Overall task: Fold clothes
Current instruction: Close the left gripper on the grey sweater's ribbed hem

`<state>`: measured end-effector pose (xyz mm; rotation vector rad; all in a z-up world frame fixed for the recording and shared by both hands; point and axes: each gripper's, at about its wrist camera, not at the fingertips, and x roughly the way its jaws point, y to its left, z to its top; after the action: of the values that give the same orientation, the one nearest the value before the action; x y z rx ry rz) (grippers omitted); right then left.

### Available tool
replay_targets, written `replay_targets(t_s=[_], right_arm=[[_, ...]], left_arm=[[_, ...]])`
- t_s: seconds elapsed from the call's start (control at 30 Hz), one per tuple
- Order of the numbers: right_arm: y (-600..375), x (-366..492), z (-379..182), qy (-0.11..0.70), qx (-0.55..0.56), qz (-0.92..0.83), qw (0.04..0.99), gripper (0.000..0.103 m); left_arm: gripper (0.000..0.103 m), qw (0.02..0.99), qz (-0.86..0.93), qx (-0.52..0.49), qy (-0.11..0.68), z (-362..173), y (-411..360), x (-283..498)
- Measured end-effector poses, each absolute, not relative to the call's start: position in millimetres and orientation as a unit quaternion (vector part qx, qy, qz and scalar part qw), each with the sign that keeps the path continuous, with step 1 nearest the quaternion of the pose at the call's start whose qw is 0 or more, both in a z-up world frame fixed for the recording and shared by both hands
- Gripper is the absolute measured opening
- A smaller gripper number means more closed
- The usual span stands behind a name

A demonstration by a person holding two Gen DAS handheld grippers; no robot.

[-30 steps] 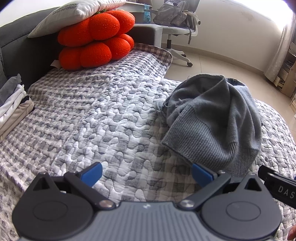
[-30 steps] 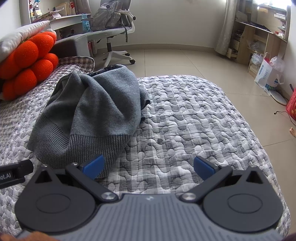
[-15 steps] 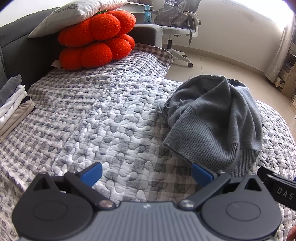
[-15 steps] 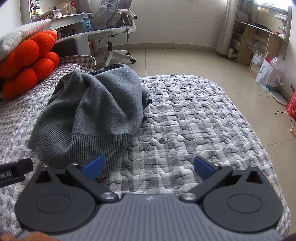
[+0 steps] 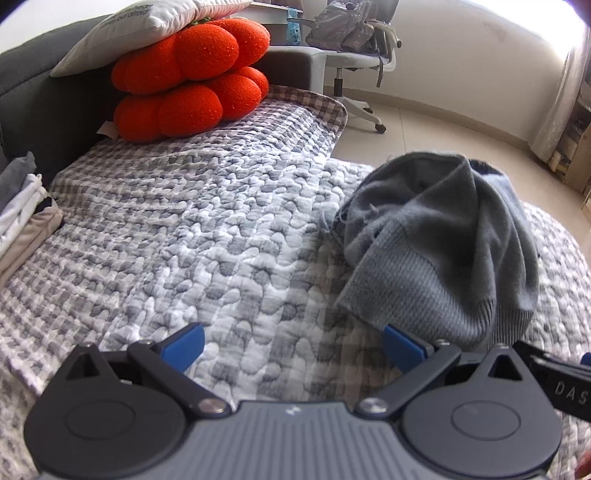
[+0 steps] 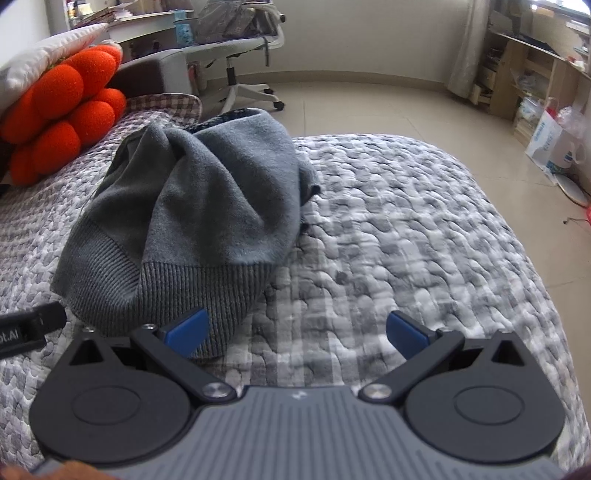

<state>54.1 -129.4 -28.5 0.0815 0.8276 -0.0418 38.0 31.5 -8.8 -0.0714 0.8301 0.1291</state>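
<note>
A crumpled grey knit sweater point(image 5: 439, 247) lies in a heap on the quilted grey-and-white bed cover point(image 5: 207, 236), its ribbed hem nearest me. It also shows in the right wrist view point(image 6: 192, 221). My left gripper point(image 5: 293, 345) is open and empty, low over the cover, with its right fingertip just short of the hem. My right gripper point(image 6: 295, 330) is open and empty, with its left fingertip at the hem's right end. The two grippers sit side by side in front of the sweater.
Orange round cushions point(image 5: 188, 77) and a white pillow point(image 5: 147, 26) lie at the head of the bed. A stack of folded clothes point(image 5: 22, 218) sits at the left edge. An office chair point(image 6: 240, 51) and shelves point(image 6: 535, 74) stand on the tiled floor beyond the bed.
Both grippers have edged slightly back from the sweater and stay open. The sweater has not moved.
</note>
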Motion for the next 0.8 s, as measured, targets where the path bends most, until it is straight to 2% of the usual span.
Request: replay_targets(t_s=[0.4,0.57,0.8], right_arm=[[-129.7,83.8,-51.1,0.430,0.017,0.019,0.902,0.103],[-127.8,75.9,-55.6,0.406,0.000,0.018,0.914,0.103],[-130.1,60.8,-61.3,0.369,-0.016,0.035,0.928,0.103]], left_arm=[[0.103,0.916,0.054,-0.032,0.396,-31.9,36.2,72.7],[0.103,0.903,0.059,-0.007,0.426,-46.8,34.1,84.2],[0.103,0.903,0.056,0.001,0.426,-53.7,37.1,79.7]])
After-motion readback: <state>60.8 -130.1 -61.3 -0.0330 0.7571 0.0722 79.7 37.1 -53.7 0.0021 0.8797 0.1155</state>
